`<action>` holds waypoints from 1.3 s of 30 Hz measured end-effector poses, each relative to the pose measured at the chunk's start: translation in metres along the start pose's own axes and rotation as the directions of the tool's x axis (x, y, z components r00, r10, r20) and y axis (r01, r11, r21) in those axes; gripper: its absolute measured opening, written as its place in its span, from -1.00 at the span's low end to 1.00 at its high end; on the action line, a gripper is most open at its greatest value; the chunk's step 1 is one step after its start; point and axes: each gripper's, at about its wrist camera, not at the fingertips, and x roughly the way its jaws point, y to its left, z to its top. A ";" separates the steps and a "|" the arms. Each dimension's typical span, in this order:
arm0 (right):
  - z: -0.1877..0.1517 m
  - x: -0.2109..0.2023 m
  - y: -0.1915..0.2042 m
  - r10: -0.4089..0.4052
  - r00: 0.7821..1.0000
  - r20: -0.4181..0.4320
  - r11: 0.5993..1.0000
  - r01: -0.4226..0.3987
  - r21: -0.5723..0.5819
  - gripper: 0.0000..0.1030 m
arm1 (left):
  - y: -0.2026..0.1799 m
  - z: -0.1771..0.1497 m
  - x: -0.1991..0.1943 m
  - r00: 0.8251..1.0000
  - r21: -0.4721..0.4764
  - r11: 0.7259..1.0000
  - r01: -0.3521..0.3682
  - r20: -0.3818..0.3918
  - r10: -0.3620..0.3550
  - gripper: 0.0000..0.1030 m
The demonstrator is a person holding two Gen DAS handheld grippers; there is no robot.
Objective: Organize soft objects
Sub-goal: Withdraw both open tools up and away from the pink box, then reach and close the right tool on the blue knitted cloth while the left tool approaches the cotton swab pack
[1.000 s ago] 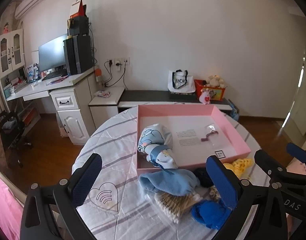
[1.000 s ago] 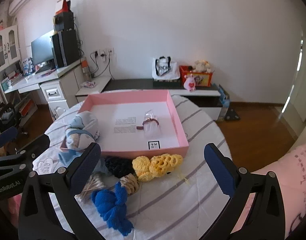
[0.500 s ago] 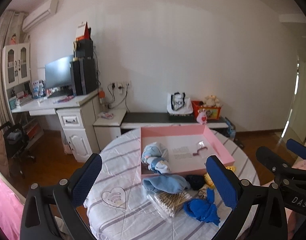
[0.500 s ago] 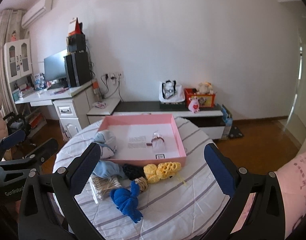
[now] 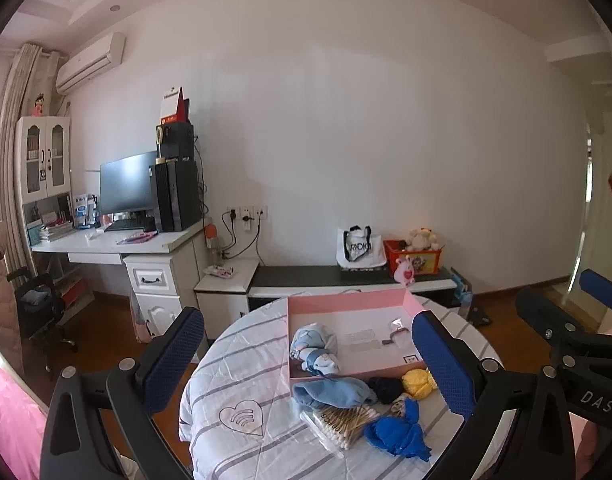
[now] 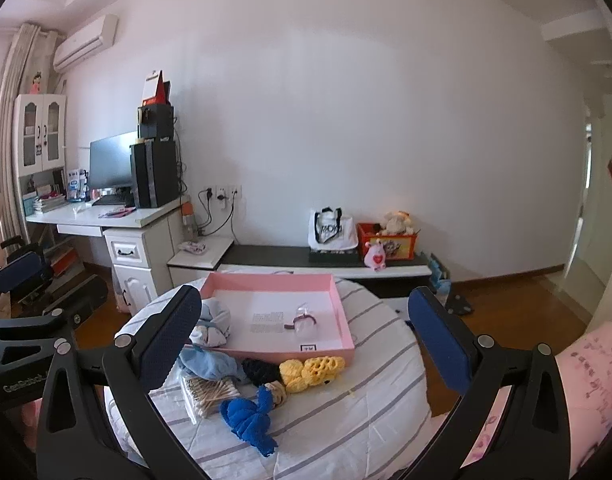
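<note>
A pink tray [image 5: 410,304] [image 6: 342,312] sits on a round table with a striped cloth [image 5: 246,384] [image 6: 370,412]. A rolled pale-blue printed cloth [image 5: 314,350] [image 6: 214,322] lies in the tray's left corner. In front of the tray lie a light-blue cloth [image 5: 330,394] [image 6: 208,362], a dark knit piece [image 5: 386,389] [image 6: 262,371], a yellow knit piece [image 5: 417,385] [image 6: 312,370] and a blue knit piece [image 5: 398,434] [image 6: 248,418]. My left gripper [image 5: 306,364] and right gripper [image 6: 302,340] are open, empty, held high and back from the table.
A packet of cotton swabs [image 5: 342,424] [image 6: 208,396] lies by the cloths. A small clear packet [image 6: 302,320] lies in the tray. A desk with a monitor [image 5: 126,188] stands at the left, a low dark bench [image 5: 346,276] behind the table.
Both grippers have pulled up and back from the table, so the tray and cloths look smaller and farther away. Nothing on the table has moved.
</note>
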 end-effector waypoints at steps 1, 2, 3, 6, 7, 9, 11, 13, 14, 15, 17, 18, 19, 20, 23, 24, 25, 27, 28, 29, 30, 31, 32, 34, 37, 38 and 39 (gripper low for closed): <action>0.000 -0.002 0.000 -0.002 1.000 0.004 1.000 0.002 -0.003 1.00 | 0.000 -0.001 -0.003 1.000 -0.001 1.000 0.000 0.008 0.000 1.00; 0.000 -0.004 0.001 -0.007 1.000 0.009 1.000 0.007 -0.007 1.00 | -0.001 -0.001 -0.003 1.000 -0.001 1.000 0.000 0.011 0.000 1.00; 0.001 -0.005 0.002 -0.010 1.000 0.013 1.000 0.010 -0.010 1.00 | -0.001 -0.002 -0.004 1.000 -0.001 1.000 -0.002 0.017 0.002 1.00; 0.001 -0.009 0.006 -0.015 1.000 0.025 1.000 0.016 -0.019 1.00 | -0.002 -0.004 -0.007 0.999 0.004 1.000 -0.008 0.033 0.007 1.00; 0.001 -0.010 0.007 -0.016 0.999 0.028 1.000 0.017 -0.021 1.00 | -0.003 -0.005 -0.007 0.999 0.006 1.000 -0.010 0.034 0.010 1.00; 0.000 -0.012 0.007 -0.016 0.999 0.037 0.999 0.017 -0.028 1.00 | -0.002 -0.006 -0.006 0.999 0.004 1.000 -0.009 0.035 0.009 1.00; 0.001 -0.013 0.009 -0.016 0.999 0.041 0.999 0.017 -0.034 1.00 | -0.003 -0.007 -0.006 0.999 0.003 1.000 -0.011 0.035 0.011 1.00; 0.000 -0.012 0.010 -0.017 0.999 0.042 0.999 0.018 -0.037 1.00 | -0.002 -0.007 -0.006 0.999 0.001 1.000 -0.011 0.035 0.011 1.00; 0.000 -0.012 0.011 -0.018 0.999 0.043 0.999 0.020 -0.039 1.00 | -0.002 -0.007 -0.005 0.999 0.000 1.000 -0.011 0.034 0.011 1.00; 0.000 -0.012 0.010 -0.019 0.999 0.043 0.999 0.020 -0.039 1.00 | -0.002 -0.007 -0.005 0.999 0.001 1.000 -0.011 0.034 0.011 1.00; 0.000 -0.011 0.010 -0.017 0.999 0.039 0.999 0.019 -0.039 1.00 | -0.002 -0.007 -0.005 0.999 0.002 1.000 -0.012 0.032 0.011 1.00; -0.001 -0.011 0.010 -0.016 0.999 0.038 0.999 0.017 -0.039 1.00 | -0.002 -0.007 -0.005 0.999 0.001 1.000 -0.012 0.031 0.012 1.00; -0.001 -0.010 0.009 -0.016 0.999 0.037 0.999 0.017 -0.038 1.00 | -0.002 -0.007 -0.004 0.999 0.001 1.000 -0.012 0.030 0.012 1.00; -0.001 -0.009 0.009 -0.018 0.999 0.035 0.999 0.019 -0.038 1.00 | -0.002 -0.007 -0.004 1.000 0.001 1.000 -0.012 0.029 0.012 1.00; -0.001 -0.008 0.008 -0.023 0.999 0.032 0.999 0.024 -0.038 1.00 | -0.003 -0.005 -0.004 1.000 0.000 1.000 -0.008 0.025 0.008 1.00; -0.001 -0.008 0.007 -0.023 0.999 0.031 0.999 0.024 -0.038 1.00 | -0.003 -0.005 -0.003 1.000 0.000 1.000 -0.007 0.024 0.007 1.00; -0.001 -0.007 0.007 -0.022 0.999 0.030 0.999 0.024 -0.038 1.00 | -0.003 -0.005 -0.001 1.000 0.001 1.000 -0.006 0.022 0.006 1.00; -0.002 -0.006 0.007 -0.020 0.999 0.028 0.999 0.022 -0.040 1.00 | -0.003 -0.005 0.001 1.000 0.003 1.000 -0.007 0.017 0.007 1.00; -0.002 -0.006 0.007 -0.020 0.999 0.027 0.999 0.021 -0.041 1.00 | -0.004 -0.005 0.003 1.000 0.005 1.000 -0.009 0.013 0.009 1.00; -0.002 -0.005 0.008 -0.021 0.999 0.024 0.999 0.022 -0.042 1.00 | -0.004 -0.006 0.005 1.000 0.006 1.000 -0.012 0.009 0.012 1.00; -0.002 -0.004 0.008 -0.022 1.000 0.021 0.999 0.023 -0.044 1.00 | -0.004 -0.005 0.008 1.000 0.005 1.000 -0.012 0.003 0.012 1.00; -0.002 -0.003 0.008 -0.023 1.000 0.019 0.999 0.024 -0.045 1.00 | -0.004 -0.006 0.009 1.000 0.004 1.000 -0.010 -0.002 0.010 1.00; -0.003 -0.002 0.009 -0.024 1.000 0.013 0.999 0.025 -0.046 1.00 | -0.003 -0.006 0.010 1.000 0.003 1.000 -0.009 -0.006 0.009 1.00; -0.004 0.001 0.009 -0.024 1.000 0.005 0.999 0.024 -0.045 1.00 | -0.002 -0.006 0.014 1.000 -0.001 1.000 -0.007 -0.018 0.007 1.00; -0.006 0.007 0.009 -0.022 1.000 -0.014 0.999 0.021 -0.043 1.00 | -0.001 -0.006 0.018 1.000 -0.005 1.000 -0.010 -0.030 0.010 1.00; -0.006 0.009 0.008 -0.023 1.000 -0.019 0.999 0.022 -0.043 1.00 | 0.000 -0.006 0.020 0.999 -0.006 1.000 -0.012 -0.033 0.012 1.00; -0.007 0.011 0.008 -0.024 0.999 -0.025 0.999 0.023 -0.043 1.00 | 0.000 -0.006 0.021 0.999 -0.006 1.000 -0.013 -0.037 0.013 1.00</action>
